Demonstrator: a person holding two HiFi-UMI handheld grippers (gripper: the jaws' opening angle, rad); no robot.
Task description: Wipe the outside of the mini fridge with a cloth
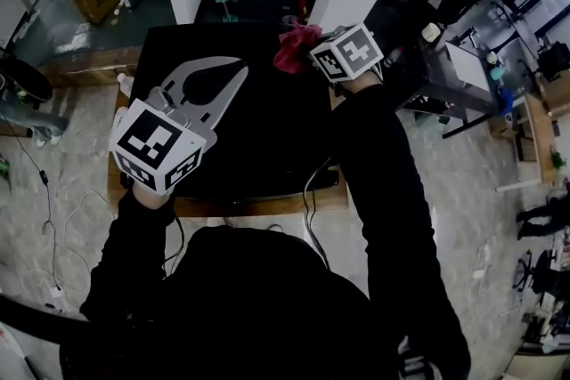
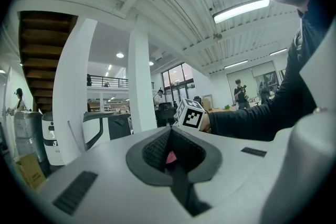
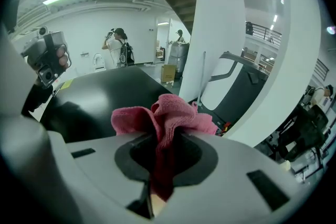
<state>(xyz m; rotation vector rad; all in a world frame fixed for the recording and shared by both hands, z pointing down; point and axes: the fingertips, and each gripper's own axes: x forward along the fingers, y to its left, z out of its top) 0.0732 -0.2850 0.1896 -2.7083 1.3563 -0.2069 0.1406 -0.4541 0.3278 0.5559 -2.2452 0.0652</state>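
Pink terry cloth (image 3: pixel 173 113) is clenched between the jaws of the right tongs (image 3: pixel 164 150), its bunched folds spilling out just past their tips. The left tongs (image 2: pixel 169 139) are closed, with nothing gripped. A sliver of pink seen through the gap at their tips is judged to be the cloth farther off, since from above the cloth is seen well to the right of them.

The mini fridge (image 1: pixel 258 138) lies directly beneath both tongs, its glossy black top facing up. The cloth is held at the far edge of that top, ahead of the right tongs. The left tongs are held over the near left part, pointing towards the right tongs.

The wiping seems to be under way on the top surface, though how much of it has been covered cannot be told, as no streaks or dust are visible. The fridge sides are not shown from above and are judged to remain to be wiped.
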